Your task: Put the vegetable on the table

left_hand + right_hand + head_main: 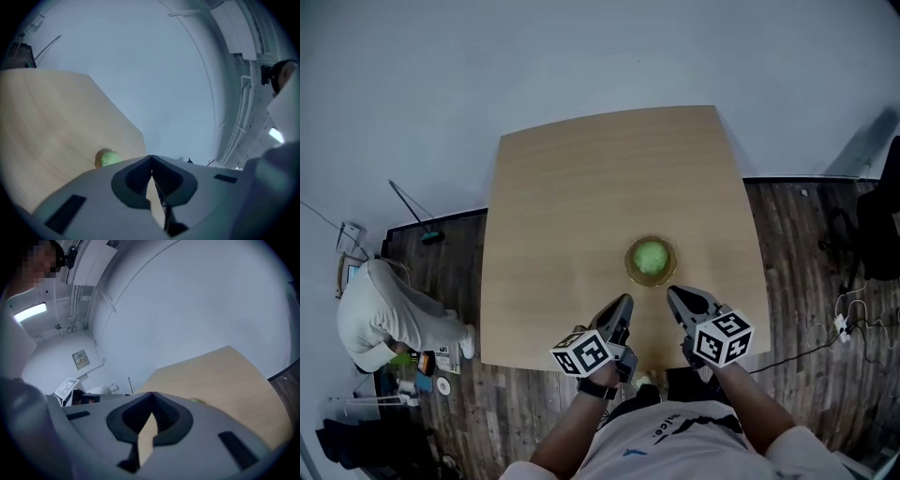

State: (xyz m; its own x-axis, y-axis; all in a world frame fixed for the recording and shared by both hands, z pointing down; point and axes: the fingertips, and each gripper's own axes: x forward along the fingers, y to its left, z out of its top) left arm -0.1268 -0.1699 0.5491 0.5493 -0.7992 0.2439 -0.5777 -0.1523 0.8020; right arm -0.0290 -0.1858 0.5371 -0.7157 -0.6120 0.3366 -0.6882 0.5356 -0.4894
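since both the left gripper (622,302) and right gripper (673,293) are clenched empty near the table (581,178) edge, the green vegetable (651,255) sits untouched in its bowl (629,268), probably awaiting pickup.

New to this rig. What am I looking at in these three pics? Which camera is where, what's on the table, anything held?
No robot: a person holds a two-jaw gripper in each hand; the marker cubes belong to them. The top-down picture is from a camera on the person's head, showing the left gripper and right gripper. The other two come from cameras riding on each gripper, looking along its jaws. On the wooden table sits a round green vegetable in what looks like a small brown dish. Both grippers are shut and hold nothing, near the dish without touching it.
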